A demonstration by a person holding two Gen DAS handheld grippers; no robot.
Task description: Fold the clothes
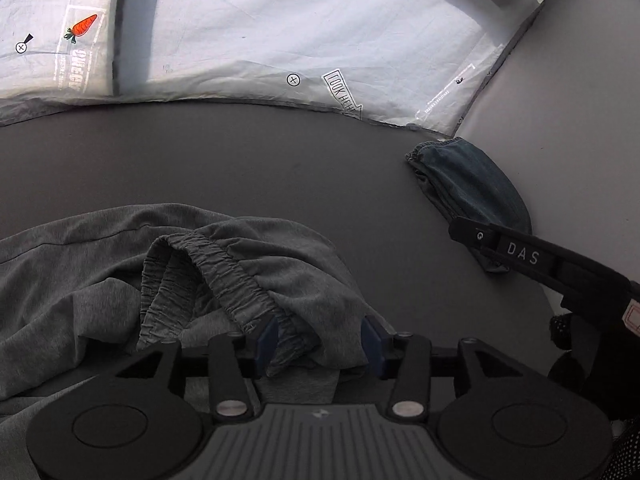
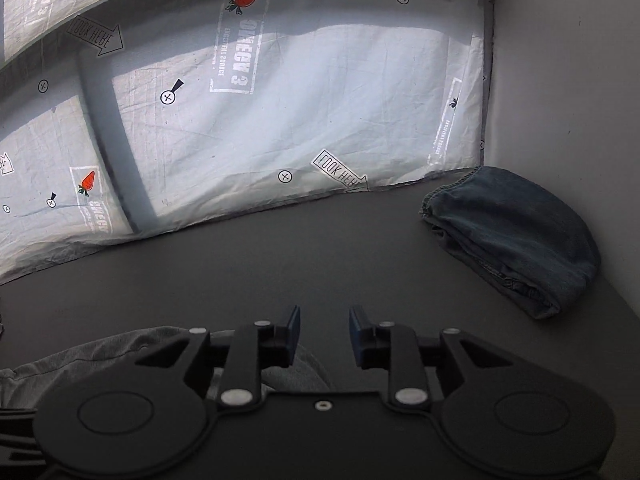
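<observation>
Your left hand-held gripper [image 1: 319,338] stands with its jaws parted around the elastic waistband of the grey pants [image 1: 120,272], which lie rumpled on the dark surface [image 1: 260,160]; I judge you are taking hold there, so close squarely on the band. Your right hand-held gripper [image 2: 324,330] is open and empty. Folded jeans [image 2: 516,232] sit far right.
</observation>
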